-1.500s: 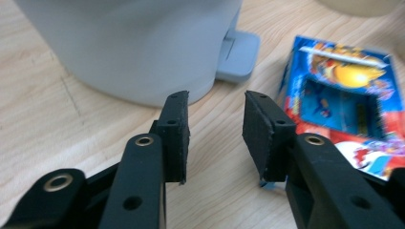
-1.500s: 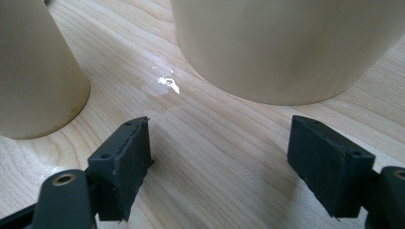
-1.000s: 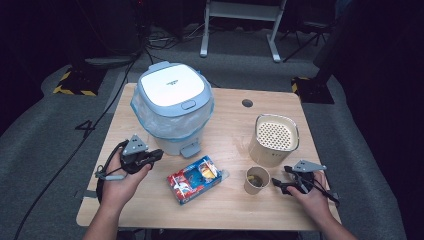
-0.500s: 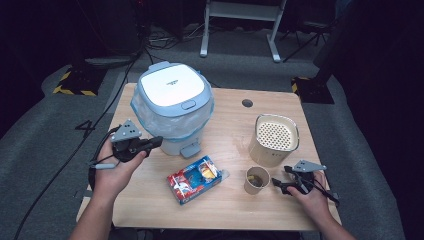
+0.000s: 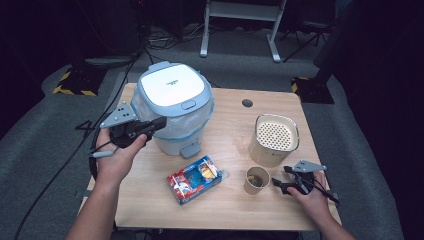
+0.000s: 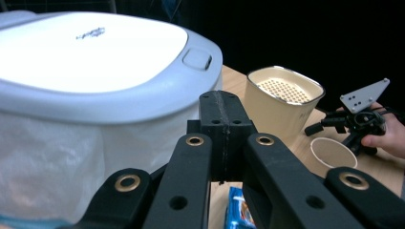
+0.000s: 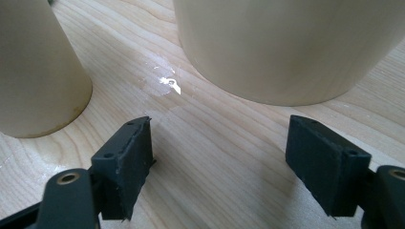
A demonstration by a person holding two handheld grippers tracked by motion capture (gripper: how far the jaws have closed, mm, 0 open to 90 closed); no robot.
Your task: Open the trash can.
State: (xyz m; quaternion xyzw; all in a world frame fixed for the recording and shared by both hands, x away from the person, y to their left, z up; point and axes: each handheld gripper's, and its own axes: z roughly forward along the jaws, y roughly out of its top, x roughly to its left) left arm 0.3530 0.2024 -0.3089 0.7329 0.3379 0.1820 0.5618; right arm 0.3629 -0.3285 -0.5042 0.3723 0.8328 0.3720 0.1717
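the left gripper has its jaws pressed fully together on nothing, raised beside the white lidded bin, its tips just at the bin's plastic-lined side. the right gripper rests low at the table, its jaws apart and just now narrowing with only bare wood between them, pointing at the paper cup just beside it. the cream perforated canister stands right behind that cup.
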